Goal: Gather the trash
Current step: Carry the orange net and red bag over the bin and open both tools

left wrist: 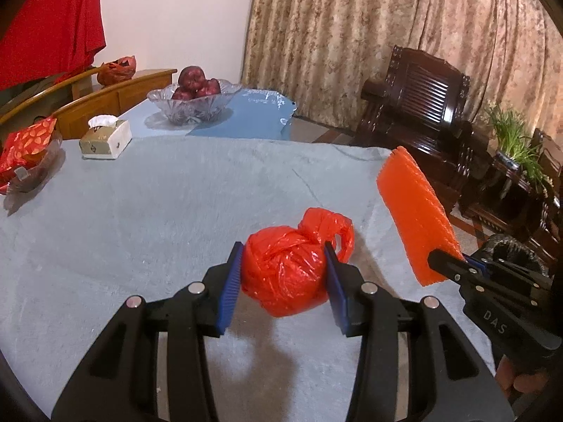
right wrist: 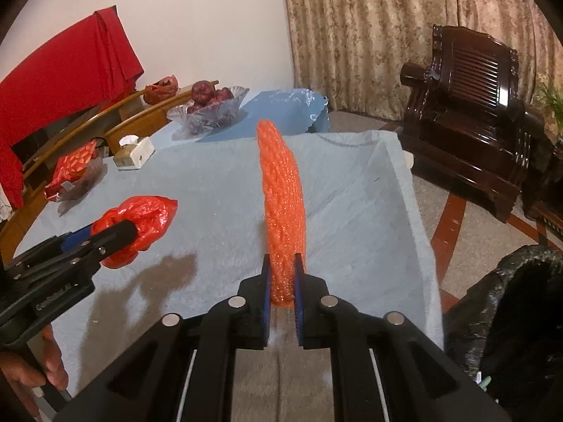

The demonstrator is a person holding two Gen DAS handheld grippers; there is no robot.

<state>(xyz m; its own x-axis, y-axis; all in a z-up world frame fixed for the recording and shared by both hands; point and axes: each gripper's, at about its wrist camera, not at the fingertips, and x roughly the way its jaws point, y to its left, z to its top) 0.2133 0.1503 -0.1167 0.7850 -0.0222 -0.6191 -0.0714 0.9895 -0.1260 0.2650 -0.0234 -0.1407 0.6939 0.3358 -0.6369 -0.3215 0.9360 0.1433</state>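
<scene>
In the left wrist view, the left gripper [left wrist: 283,277] was clamped on one knotted red plastic bag [left wrist: 288,263], lifted just above the grey tablecloth [left wrist: 140,211], its blue pads pressing the bag's bulging body below the knot. The bag looked light, soft and crinkly, likely to give under pressure and slip if held by the thin film alone; the knot seemed the surest hold. Right of the bag, the right gripper [left wrist: 454,263] pinched one orange foam net sleeve [left wrist: 415,218] by its lower end. Beyond the bag stood one tissue box [left wrist: 105,137] and one glass fruit bowl [left wrist: 193,103]. In the right wrist view, the right gripper [right wrist: 283,288] was closed on the base of that foam net sleeve [right wrist: 281,197], which rose upright above the tablecloth [right wrist: 352,211]; it appeared very light, springy and self-supporting, so an end grip sufficed. Left of the sleeve hung the red plastic bag [right wrist: 140,225] in the left gripper [right wrist: 116,235]; to the right one black-lined trash bin [right wrist: 510,309] stood beside the table.
</scene>
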